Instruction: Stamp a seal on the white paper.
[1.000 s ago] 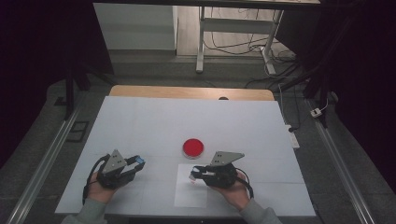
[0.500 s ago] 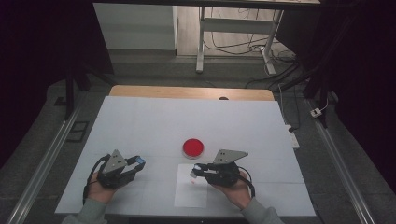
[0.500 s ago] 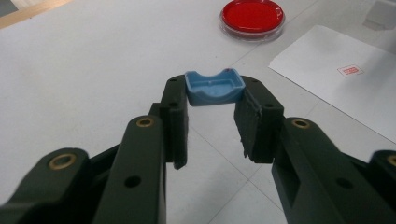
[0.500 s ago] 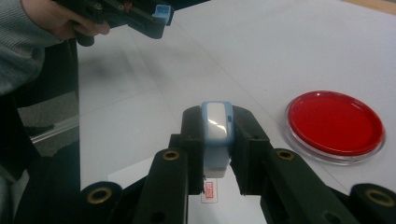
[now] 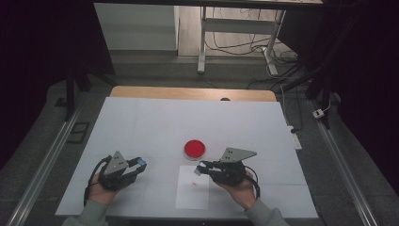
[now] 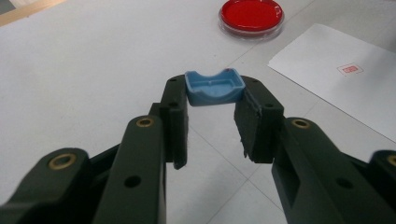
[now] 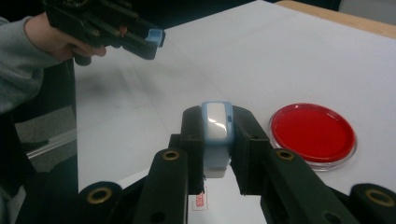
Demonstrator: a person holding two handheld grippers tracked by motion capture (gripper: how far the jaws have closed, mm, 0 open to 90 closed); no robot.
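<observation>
Blurring its printed mark, a paper sheet (image 5: 193, 188), left gripper (image 6: 214, 95) clamping a blue cap (image 6: 214, 87), right gripper (image 7: 217, 135) pinching what looks like a stamp (image 7: 216, 135), glossy red round dish (image 5: 194, 149).

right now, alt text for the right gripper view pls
The right gripper has its black fingers shut on a small blue and white stamp, held just above a sheet of paper bearing a red stamped mark. A round red ink pad lies beside it on the white table, and the left gripper holds a blue cap farther off.
</observation>
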